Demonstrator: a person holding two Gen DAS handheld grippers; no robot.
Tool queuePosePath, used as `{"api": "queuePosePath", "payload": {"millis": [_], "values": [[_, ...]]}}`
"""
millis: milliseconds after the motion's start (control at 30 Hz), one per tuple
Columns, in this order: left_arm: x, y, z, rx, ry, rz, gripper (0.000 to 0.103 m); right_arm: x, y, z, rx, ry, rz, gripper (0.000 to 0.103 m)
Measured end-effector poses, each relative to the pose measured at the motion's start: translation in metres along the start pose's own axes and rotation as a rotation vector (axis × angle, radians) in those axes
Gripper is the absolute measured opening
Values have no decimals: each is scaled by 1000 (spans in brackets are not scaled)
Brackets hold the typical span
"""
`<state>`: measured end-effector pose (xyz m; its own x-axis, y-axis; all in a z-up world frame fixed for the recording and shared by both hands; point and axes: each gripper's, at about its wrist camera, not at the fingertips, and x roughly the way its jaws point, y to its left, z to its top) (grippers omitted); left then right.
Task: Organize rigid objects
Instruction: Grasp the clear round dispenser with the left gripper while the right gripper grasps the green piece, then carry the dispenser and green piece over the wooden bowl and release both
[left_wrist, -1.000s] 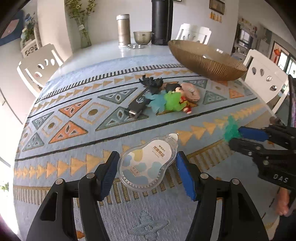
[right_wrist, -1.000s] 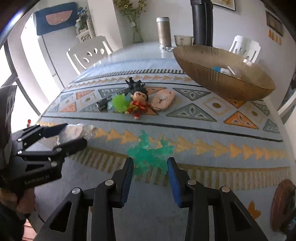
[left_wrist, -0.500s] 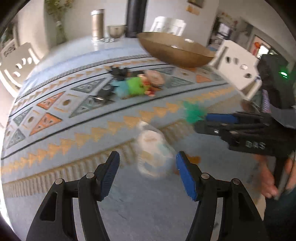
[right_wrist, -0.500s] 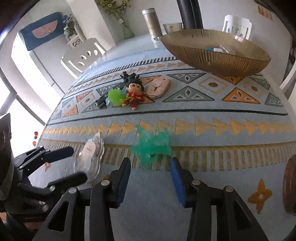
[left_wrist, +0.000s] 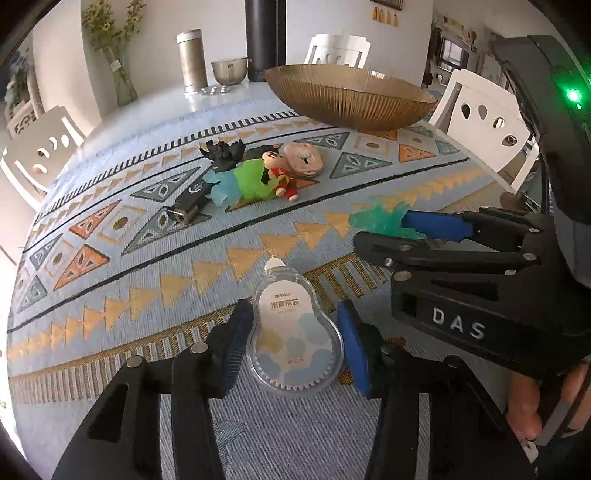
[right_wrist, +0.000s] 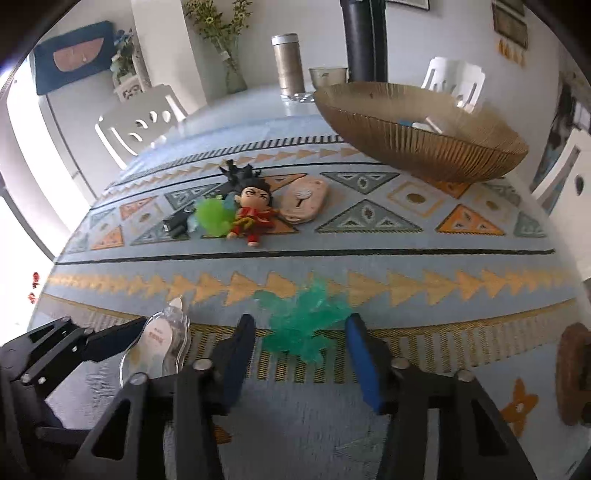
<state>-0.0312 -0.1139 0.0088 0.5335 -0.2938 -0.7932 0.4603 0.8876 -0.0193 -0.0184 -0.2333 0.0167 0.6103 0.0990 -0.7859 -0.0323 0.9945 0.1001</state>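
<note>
A clear pear-shaped correction tape (left_wrist: 293, 339) lies on the patterned cloth between the open blue pads of my left gripper (left_wrist: 293, 349); it also shows in the right wrist view (right_wrist: 157, 345). A spiky teal-green plastic piece (right_wrist: 303, 323) lies between the open pads of my right gripper (right_wrist: 301, 354), and shows in the left wrist view (left_wrist: 380, 221). Neither pair of pads visibly touches its object. A gold ribbed bowl (right_wrist: 424, 136) stands at the far right with small items inside.
Mid-table lie a red doll figure (right_wrist: 253, 212), a lime spiky piece (right_wrist: 212, 216), a pink flat case (right_wrist: 304, 197), a black spiky piece (left_wrist: 223, 149) and a black USB stick (left_wrist: 190, 201). A steel flask (left_wrist: 192, 61), cup and dark cylinder stand far back. White chairs surround the table.
Both grippers swung around over the table and have settled low again, the left around the correction tape and the right around the teal piece. Both stay open.
</note>
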Motion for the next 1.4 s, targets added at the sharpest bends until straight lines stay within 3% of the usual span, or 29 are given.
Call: {"api": "queuePosePath", "payload": {"millis": [67, 367, 733, 900, 1167, 1300, 1400], "values": [[-1, 3, -1, -11, -9, 5, 45, -1, 2, -1, -14, -5, 10, 33], [-5, 5, -1, -36, -38, 10, 45, -21, 16, -9, -86, -113, -10, 33], [-29, 16, 16, -70, -111, -39, 45, -42, 4, -7, -33, -187, 36, 33], [-62, 17, 58, -39, -216, -45, 45, -63, -5, 10, 2, -223, 32, 33], [-83, 9, 147, -15, -360, -70, 45, -127, -64, 67, 193, -405, -46, 33], [-67, -5, 200, -10, -380, -107, 45, -144, -113, 106, 347, -465, -86, 33], [-42, -16, 222, -5, -351, -119, 45, -138, -134, 124, 404, -460, -101, 33]]}}
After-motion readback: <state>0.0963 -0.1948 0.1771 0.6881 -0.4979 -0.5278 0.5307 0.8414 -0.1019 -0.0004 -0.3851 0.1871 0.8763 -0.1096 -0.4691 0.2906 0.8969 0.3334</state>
